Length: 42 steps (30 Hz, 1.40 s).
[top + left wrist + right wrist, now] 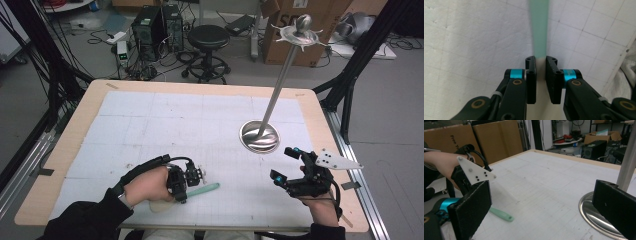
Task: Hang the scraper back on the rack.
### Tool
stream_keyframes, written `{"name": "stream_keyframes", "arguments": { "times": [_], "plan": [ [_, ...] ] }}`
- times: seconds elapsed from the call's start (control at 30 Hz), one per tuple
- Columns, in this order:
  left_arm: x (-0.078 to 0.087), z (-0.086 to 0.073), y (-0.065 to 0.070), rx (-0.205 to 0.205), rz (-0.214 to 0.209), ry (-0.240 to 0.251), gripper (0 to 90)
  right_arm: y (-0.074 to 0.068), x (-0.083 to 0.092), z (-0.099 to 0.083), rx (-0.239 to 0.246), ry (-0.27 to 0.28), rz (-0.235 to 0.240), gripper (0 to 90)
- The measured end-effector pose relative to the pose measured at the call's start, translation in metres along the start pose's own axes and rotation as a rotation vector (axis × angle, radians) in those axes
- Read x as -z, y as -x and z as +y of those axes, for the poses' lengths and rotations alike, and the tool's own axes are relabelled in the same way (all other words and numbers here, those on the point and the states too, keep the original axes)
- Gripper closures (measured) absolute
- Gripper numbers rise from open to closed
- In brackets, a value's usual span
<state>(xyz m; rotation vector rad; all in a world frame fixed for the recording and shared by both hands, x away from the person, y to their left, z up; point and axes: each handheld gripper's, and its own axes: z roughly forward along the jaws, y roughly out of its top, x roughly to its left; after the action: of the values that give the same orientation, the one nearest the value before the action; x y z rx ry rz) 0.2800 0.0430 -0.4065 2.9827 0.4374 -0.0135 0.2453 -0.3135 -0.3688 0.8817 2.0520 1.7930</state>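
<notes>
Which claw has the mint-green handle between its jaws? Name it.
The left claw: its jaws pinch the mint-green handle, while the right claw hangs wide open and empty beside the metal stand.

Even indoor light, soft shadows, nearby mint handle (538, 27) blurred

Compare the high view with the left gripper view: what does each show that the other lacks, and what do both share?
High view: the metal stand, the right hand-held gripper with jaws open, and a black stool. Left gripper view: the left hand-held gripper seen close up, its black jaws closed on the cream end of the tool. Both: the mint-green handle and the white gridded mat.
</notes>
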Motion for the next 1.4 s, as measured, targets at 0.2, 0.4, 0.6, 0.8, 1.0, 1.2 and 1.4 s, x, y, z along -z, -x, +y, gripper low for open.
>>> {"name": "stream_keyframes", "arguments": {
  "times": [0.2,0.4,0.6,0.8,1.0,1.2,1.4],
  "plan": [
    [0.002,-0.005,-0.004,-0.004,-0.023,0.041,81.0,0.000,0.000,0.000,0.002,0.000,0.000,1.4],
    [0.021,-0.021,-0.011,0.042,-0.040,0.210,80.9,0.002,0.002,0.000,0.003,0.009,-0.006,1.4],
    [0.040,-0.044,-0.016,0.100,-0.043,0.407,80.9,0.001,0.004,0.000,-0.001,0.008,-0.013,1.4],
    [0.049,-0.058,-0.016,0.149,-0.004,0.596,81.0,0.000,0.003,0.001,0.000,0.009,-0.010,1.4],
    [0.052,-0.060,-0.015,0.188,-0.015,0.810,80.9,0.001,0.001,0.000,0.001,0.007,-0.006,1.3],
    [0.051,-0.050,-0.025,0.246,-0.050,0.896,80.9,0.001,-0.001,-0.001,-0.005,-0.002,-0.002,1.4],
    [0.055,-0.036,-0.031,0.231,-0.042,0.989,80.9,0.001,0.000,-0.001,-0.002,0.002,-0.002,1.4]
  ]
}}
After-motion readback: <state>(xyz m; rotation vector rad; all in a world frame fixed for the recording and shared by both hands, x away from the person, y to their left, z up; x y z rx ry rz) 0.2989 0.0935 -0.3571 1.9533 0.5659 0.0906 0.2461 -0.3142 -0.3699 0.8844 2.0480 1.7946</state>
